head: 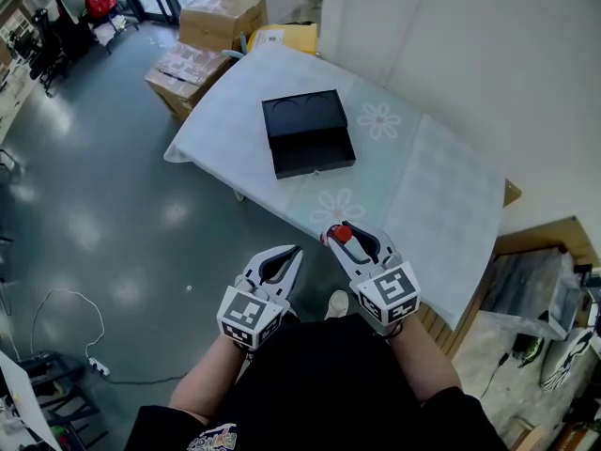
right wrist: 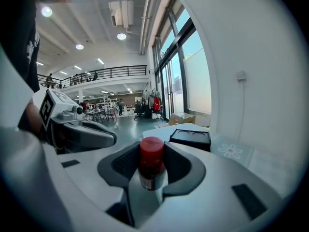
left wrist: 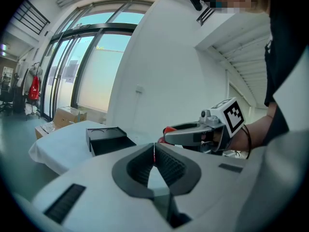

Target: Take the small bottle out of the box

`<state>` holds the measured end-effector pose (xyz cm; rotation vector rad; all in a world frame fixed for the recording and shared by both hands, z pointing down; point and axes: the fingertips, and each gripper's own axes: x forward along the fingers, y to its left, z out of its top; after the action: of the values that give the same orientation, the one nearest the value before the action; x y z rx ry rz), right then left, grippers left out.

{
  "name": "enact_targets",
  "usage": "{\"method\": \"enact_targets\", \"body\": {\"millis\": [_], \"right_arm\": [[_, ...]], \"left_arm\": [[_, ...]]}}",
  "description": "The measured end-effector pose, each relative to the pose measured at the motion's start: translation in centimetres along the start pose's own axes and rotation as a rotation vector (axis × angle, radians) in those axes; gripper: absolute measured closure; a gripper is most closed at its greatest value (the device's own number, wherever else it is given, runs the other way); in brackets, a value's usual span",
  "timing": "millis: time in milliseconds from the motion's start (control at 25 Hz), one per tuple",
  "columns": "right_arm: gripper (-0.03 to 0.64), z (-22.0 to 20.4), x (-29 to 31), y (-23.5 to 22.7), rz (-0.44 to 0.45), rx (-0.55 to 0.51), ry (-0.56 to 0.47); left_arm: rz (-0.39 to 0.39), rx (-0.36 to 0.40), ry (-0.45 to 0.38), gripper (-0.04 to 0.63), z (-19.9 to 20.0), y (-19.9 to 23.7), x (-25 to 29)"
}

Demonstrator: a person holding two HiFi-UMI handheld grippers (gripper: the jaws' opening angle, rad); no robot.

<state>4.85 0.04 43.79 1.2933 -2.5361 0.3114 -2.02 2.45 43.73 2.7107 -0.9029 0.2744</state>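
Holding the small bottle [right wrist: 151, 161] red cap up, your right gripper [head: 344, 237] is clamped on it, well apart from the black box [head: 308, 134] lying open on the table [head: 441, 205]. Left gripper [head: 293, 253] pinched together, empty. Extraction looks done; only set-down left, if wanted.

Box [head: 308, 132] was black. Tablecloth [head: 441, 195] was white with pale flower prints. Bottle [right wrist: 151, 161] had a red cap over a dark body. Left gripper [head: 297, 250] and right gripper [head: 338, 231] were light grey, with black-and-white square markers [head: 246, 313]. Floor [head: 113, 205] was grey-green; cartons [head: 221, 17] brown.
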Motion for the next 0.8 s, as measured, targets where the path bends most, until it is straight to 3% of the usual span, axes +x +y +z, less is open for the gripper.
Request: {"method": "enact_targets", "body": {"millis": [440, 800], "right_arm": [[0.451, -0.9, -2.3, -1.6, 0.067, -0.001, -0.017], [0.451, -1.2, -3.0, -1.4, 0.101, -0.012, -0.021]], "left_arm": [[0.083, -0.007, 0.001, 0.566, -0.1, -2.6, 1.3], [0.104, 0.004, 0.007, 0.566, -0.2, -3.7, 1.4]]}}
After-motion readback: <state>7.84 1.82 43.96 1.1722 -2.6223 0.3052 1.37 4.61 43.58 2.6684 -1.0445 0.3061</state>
